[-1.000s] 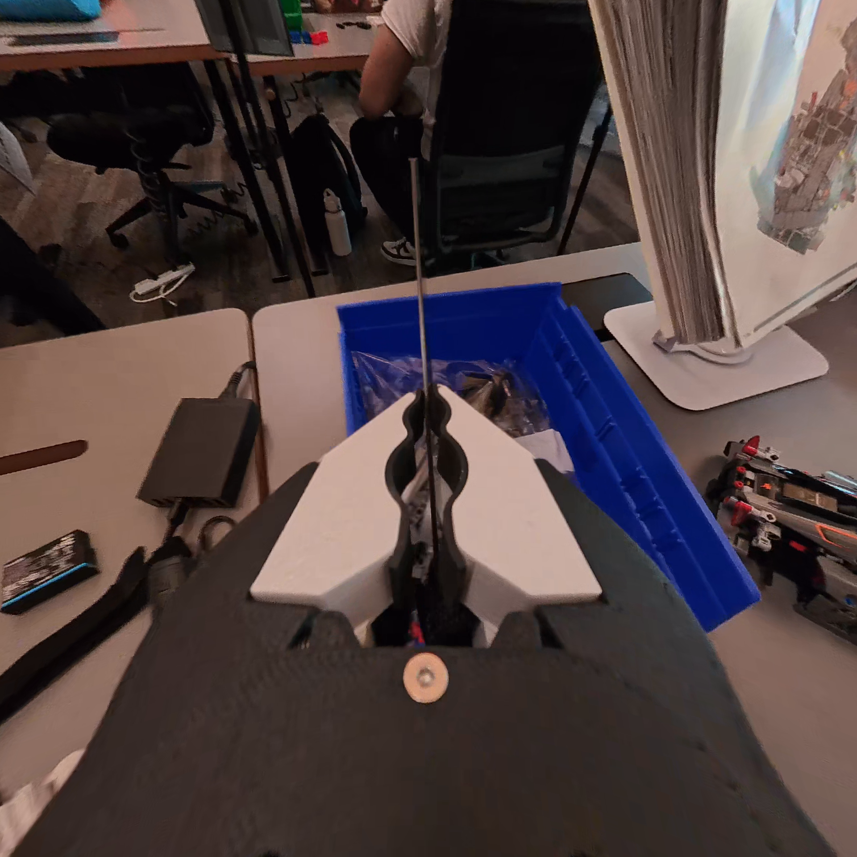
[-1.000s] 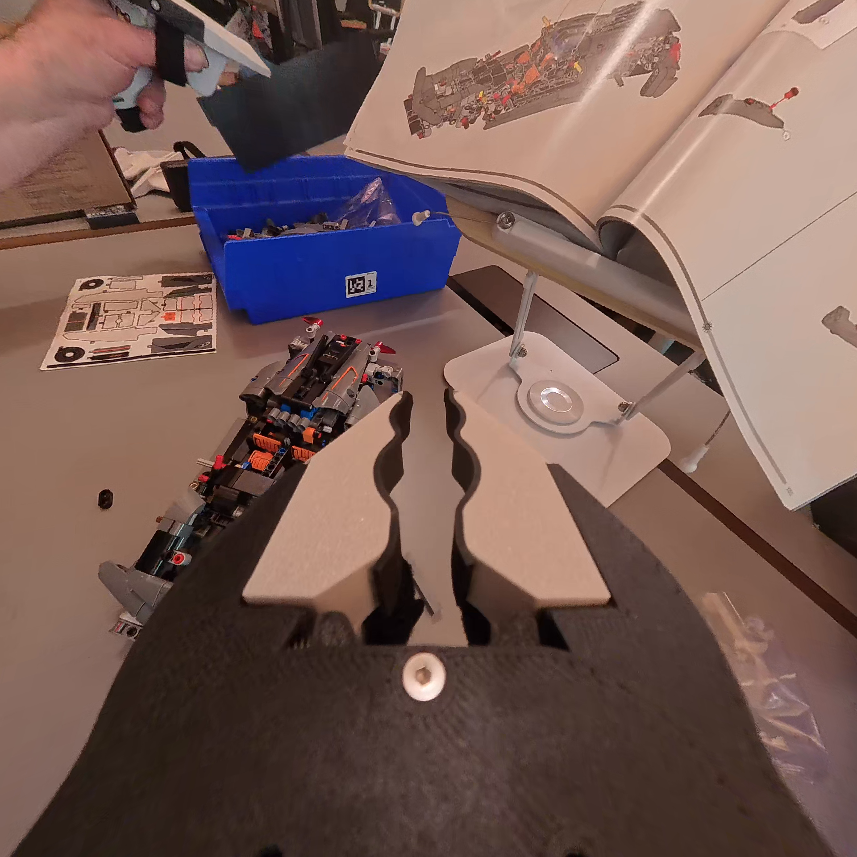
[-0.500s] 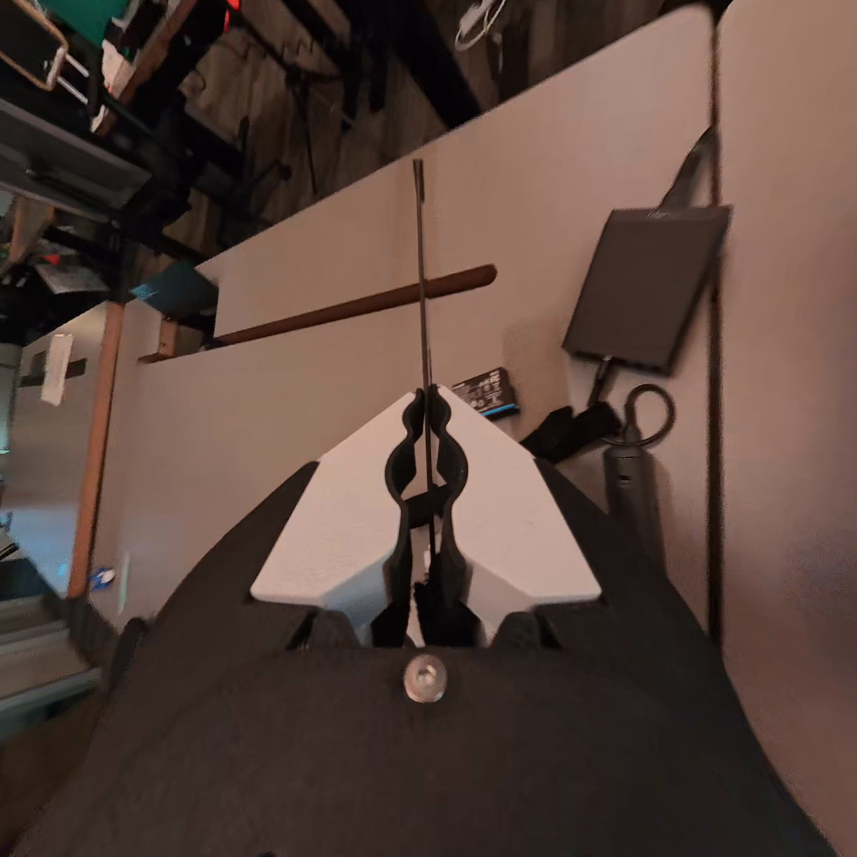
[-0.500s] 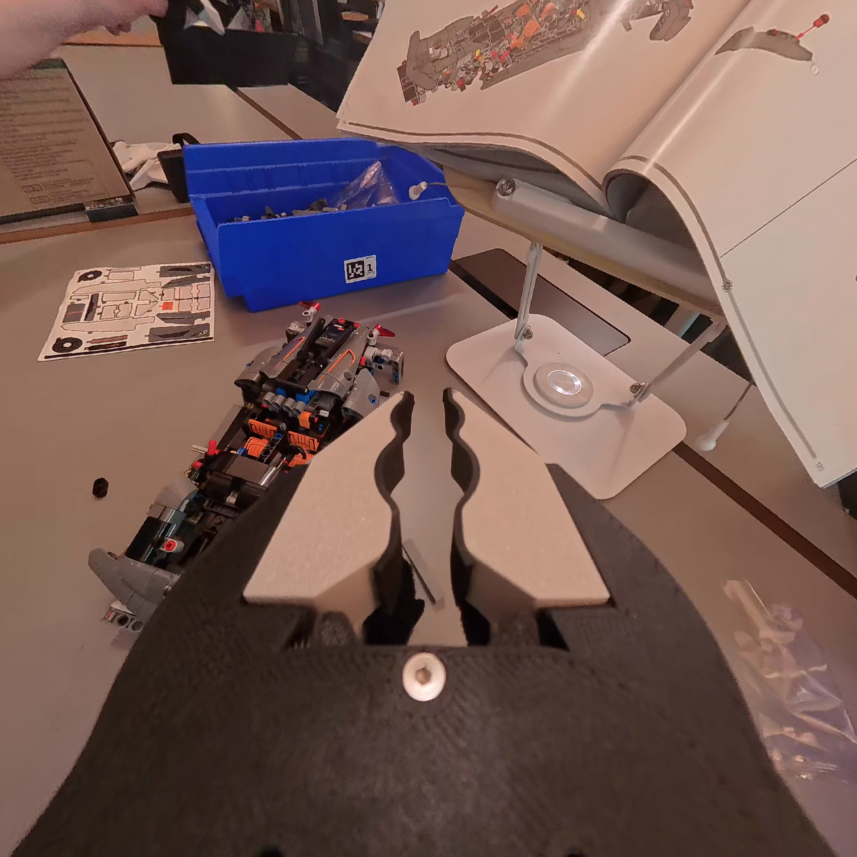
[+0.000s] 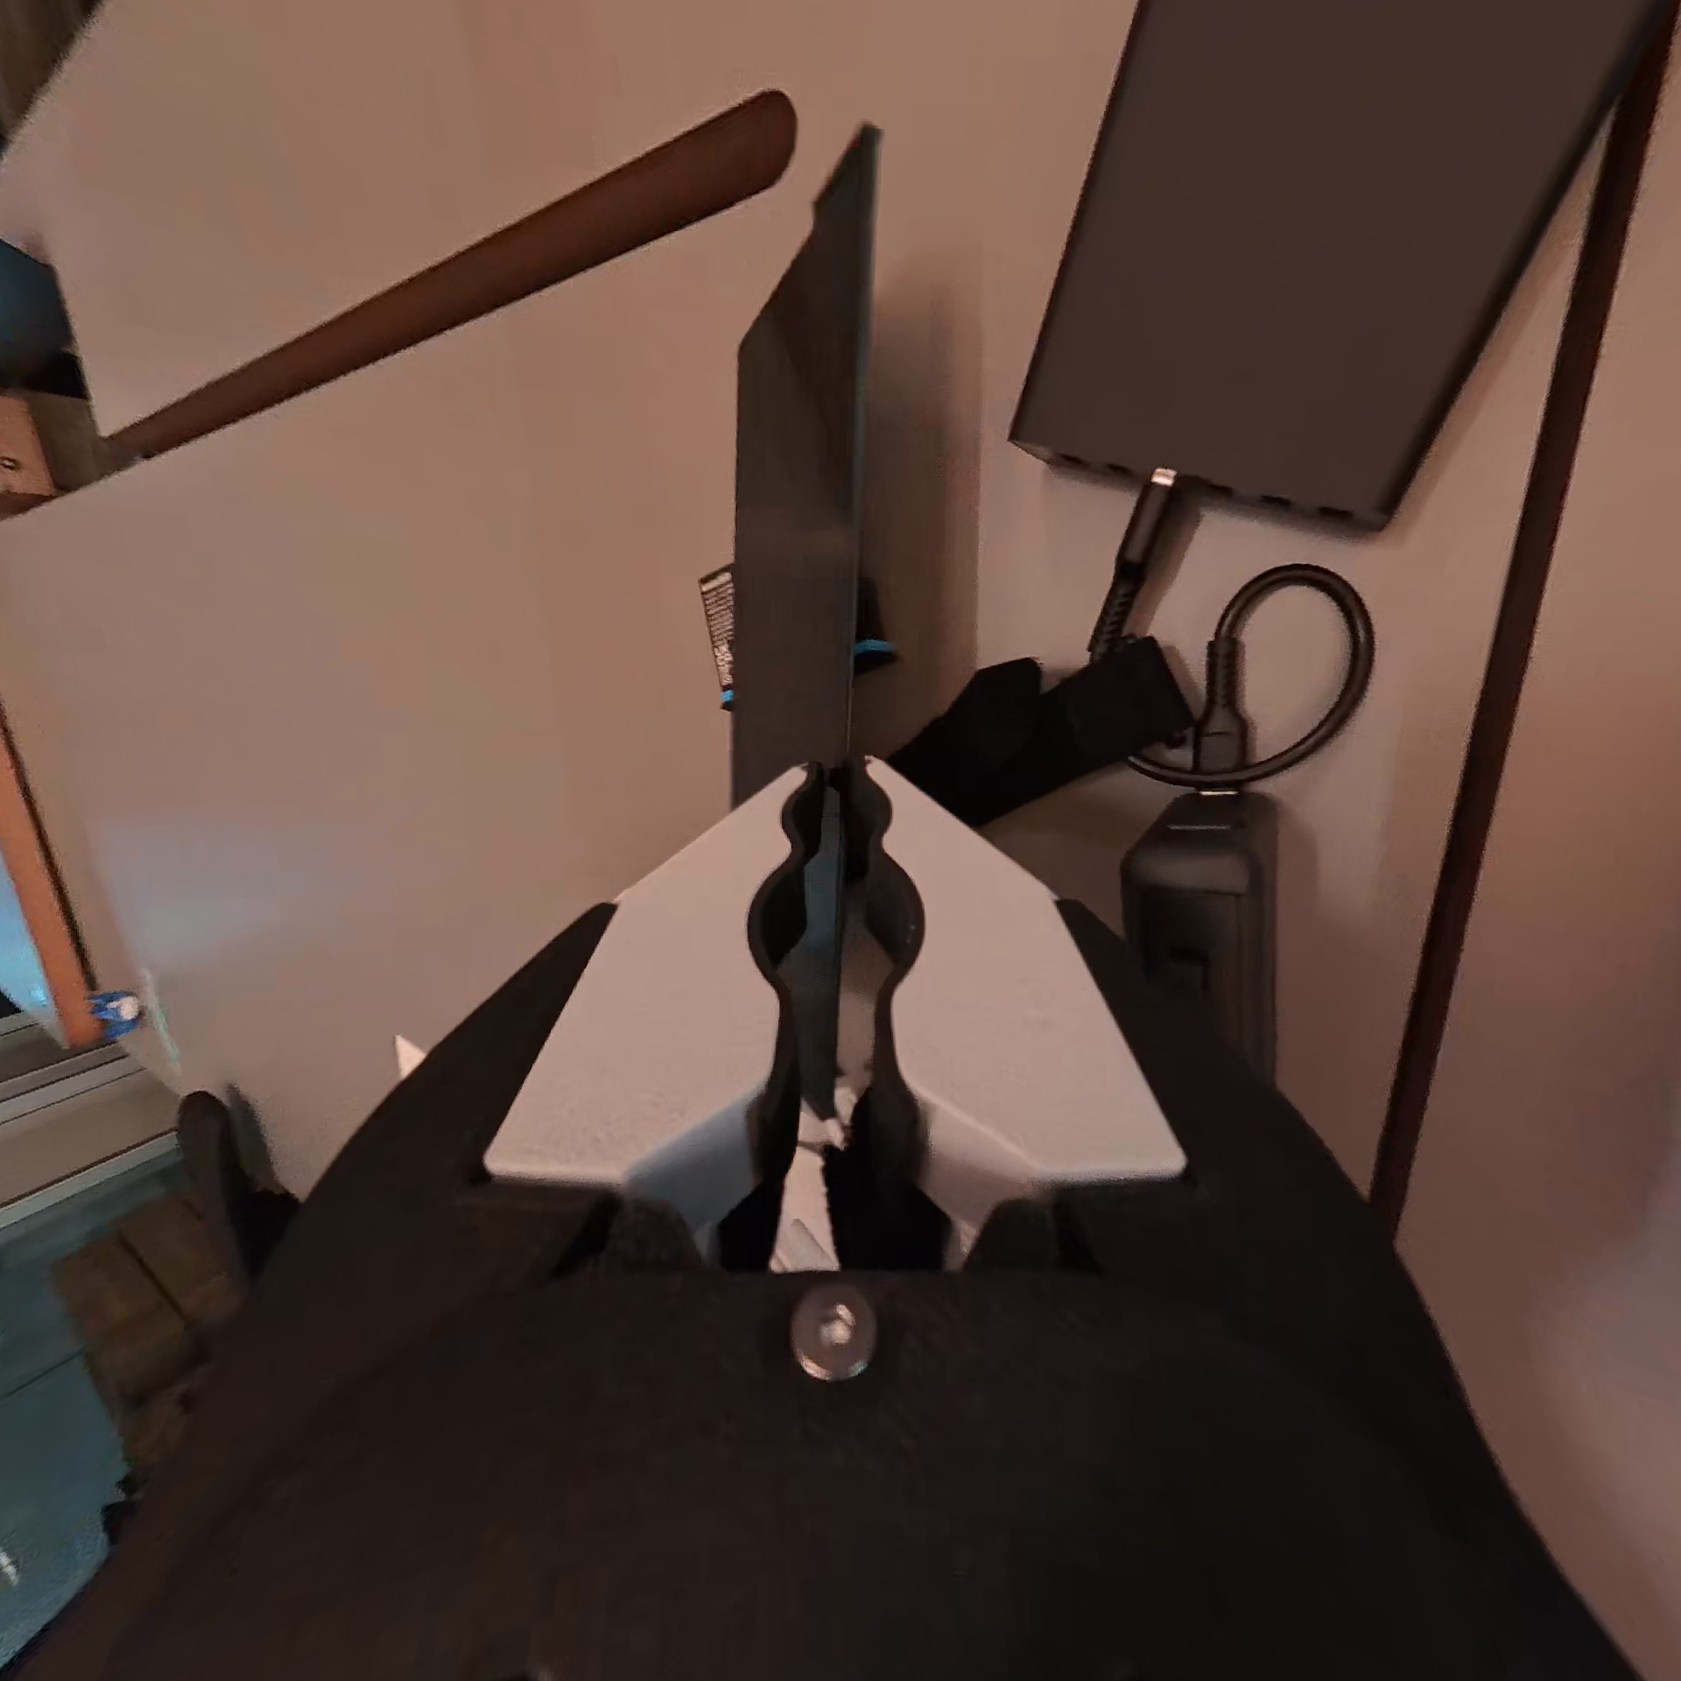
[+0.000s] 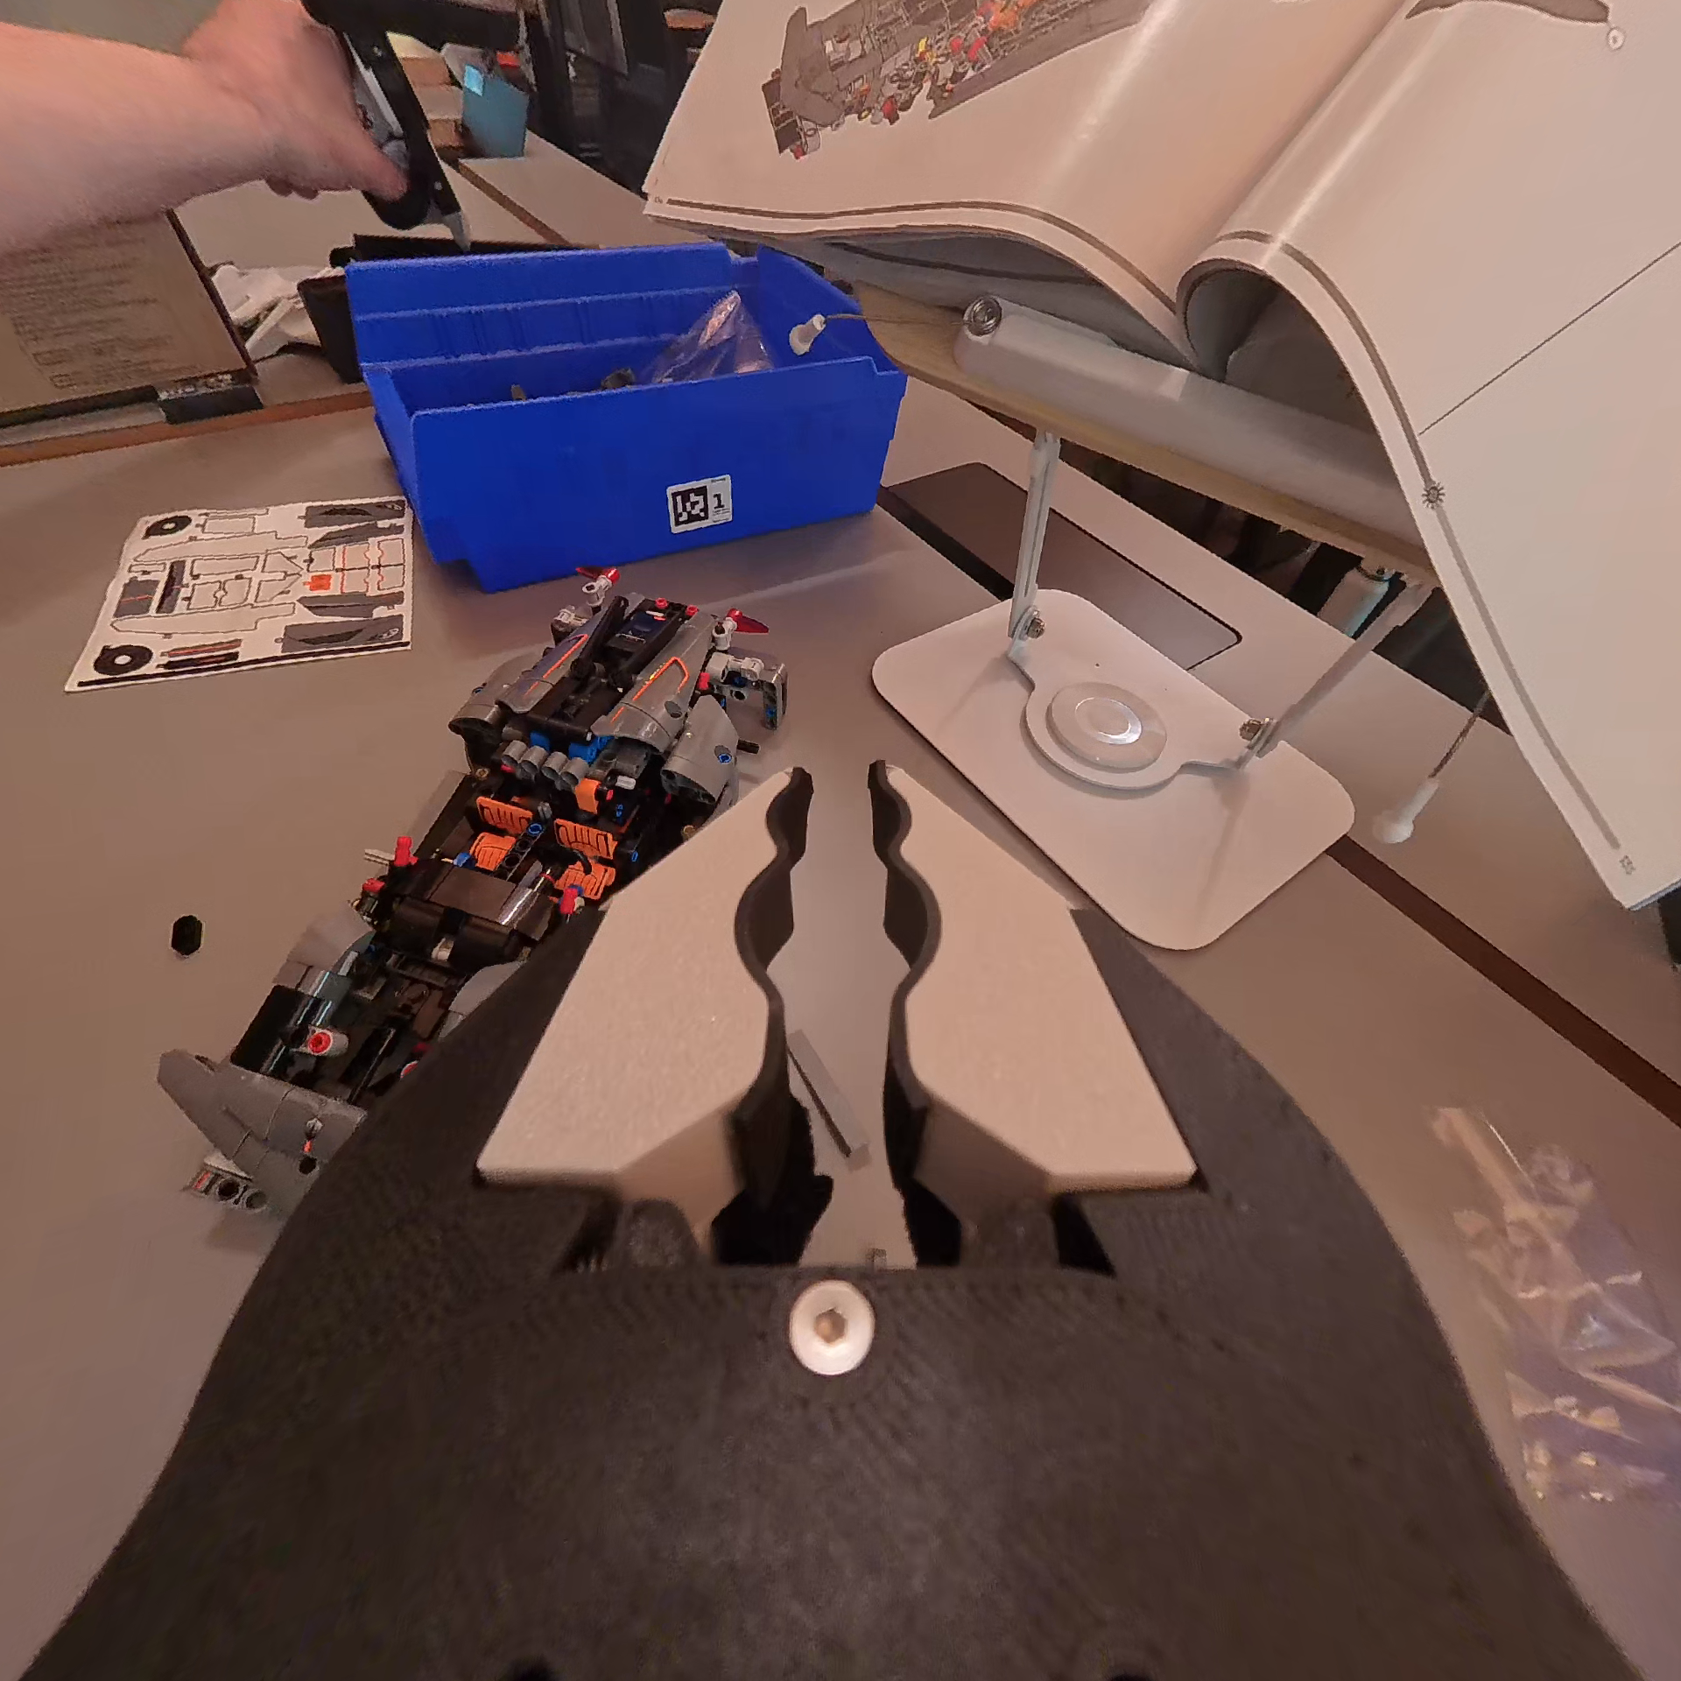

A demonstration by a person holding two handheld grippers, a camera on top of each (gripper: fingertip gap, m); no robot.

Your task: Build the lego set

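My left gripper (image 5: 835, 773) is clenched on a thin black sheet (image 5: 800, 473), held edge-on, so I can't tell what it is. A second ago this claw faced the blue bin; it has since swung left and dipped over the side table, where a dark power brick (image 5: 1310, 264), its looped cable (image 5: 1292, 673) and a black strap (image 5: 1028, 728) lie. I read that as carrying the sheet away from the work area, not a building step. A small labelled black item (image 5: 719, 637) is mostly hidden behind the sheet, and the view is motion-blurred.

My right gripper (image 6: 835, 778) hangs released and empty, jaws apart, hardly moved. Just beyond its left finger lies the half-built lego car (image 6: 564, 800), its near end cut off by the gripper body. Behind it are the blue bin (image 6: 637, 455), the sticker sheet (image 6: 246, 591) and the instruction book (image 6: 1182, 164) on its stand (image 6: 1119, 773). A hand (image 6: 227, 118) at top left holds the other gripper past the bin. A clear parts bag (image 6: 1565, 1310) at right is blurry.
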